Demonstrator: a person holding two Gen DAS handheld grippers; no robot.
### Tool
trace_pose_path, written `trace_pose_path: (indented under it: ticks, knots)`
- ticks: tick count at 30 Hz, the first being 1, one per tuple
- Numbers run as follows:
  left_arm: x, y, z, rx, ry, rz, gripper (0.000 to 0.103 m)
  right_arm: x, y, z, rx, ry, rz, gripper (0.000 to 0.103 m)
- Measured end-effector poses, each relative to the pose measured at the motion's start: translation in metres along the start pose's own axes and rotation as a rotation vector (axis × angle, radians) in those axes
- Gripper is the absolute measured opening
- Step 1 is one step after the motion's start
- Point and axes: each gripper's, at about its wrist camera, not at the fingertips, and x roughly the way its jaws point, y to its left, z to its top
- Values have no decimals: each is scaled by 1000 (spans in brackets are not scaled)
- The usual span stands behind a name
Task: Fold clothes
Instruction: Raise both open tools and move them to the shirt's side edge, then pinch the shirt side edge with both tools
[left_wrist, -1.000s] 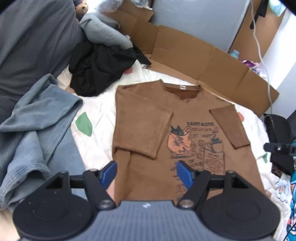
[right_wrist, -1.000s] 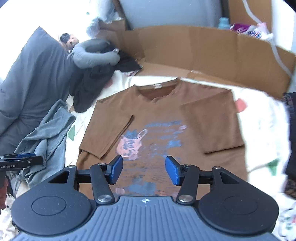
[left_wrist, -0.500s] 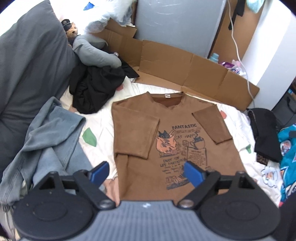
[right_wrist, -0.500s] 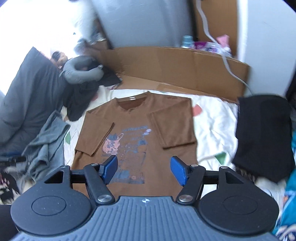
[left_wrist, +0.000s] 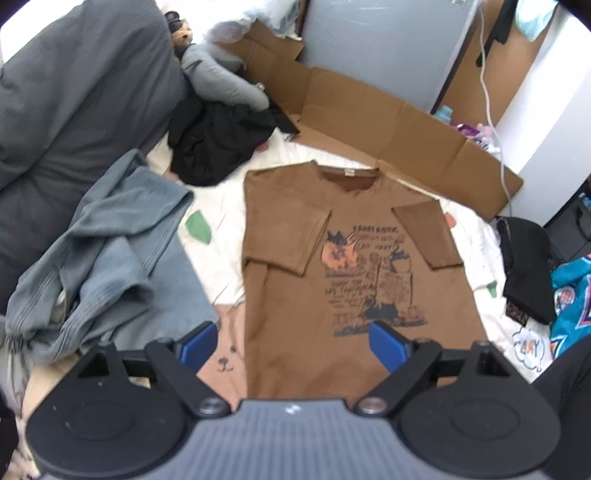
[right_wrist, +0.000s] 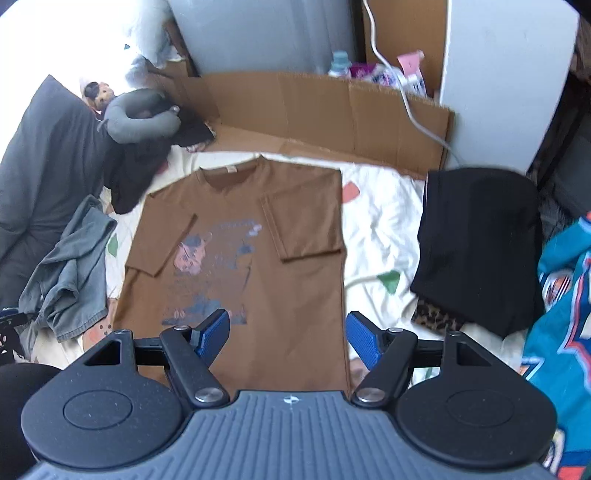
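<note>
A T-shirt (left_wrist: 343, 258) lies flat at the middle of the bed (left_wrist: 225, 236), collar toward 12 o'clock, hem toward 6, both sleeves folded in over its chest. At 12, behind the collar, flattened cardboard (left_wrist: 391, 122) stands along the bed's far edge. At 10 to 11 a heap of clothes (left_wrist: 218, 144) sits under a neck pillow (left_wrist: 221, 81). At 9 a crumpled garment (left_wrist: 107, 254) lies beside the T-shirt. At 3, apart from it, rests a folded garment (right_wrist: 476, 243), with a jersey (right_wrist: 561, 306) beyond it at 4.
</note>
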Motion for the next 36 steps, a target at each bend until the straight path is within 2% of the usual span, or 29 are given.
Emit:
trace_pose_path:
  ticks: [6,12,15,17,18,24,29,33,36]
  knots:
    - [13,10,-21,-20,10,33,90,40,-14,-36,23,28,1,75]
    - [38,20,-49,-37,32,46,81,72,-37,-74,60,20,6,74]
    - [59,26,-64,-65,91,31,73,89,-50,-91,81,27,-9,68]
    - [74,30,-74,-69,149,22,62,101,-53,-98,60,43,-48,65]
    - [82,32,-79,-68,176,14,60,107,-54,-99,46,49,-52,64]
    - [127,50,-110,-77,331,10,40,140,-71,-118,122,99,-32,56]
    - [152,69,-136,-125,430,19,36,161,-78,-141,136,156,-46,51]
    - [163,78,-150,-150,473,31,35,174,-84,-153,137,188,-61,46]
    - [170,81,-158,-149,492,48,31,184,-87,-157,136,209,-79,46]
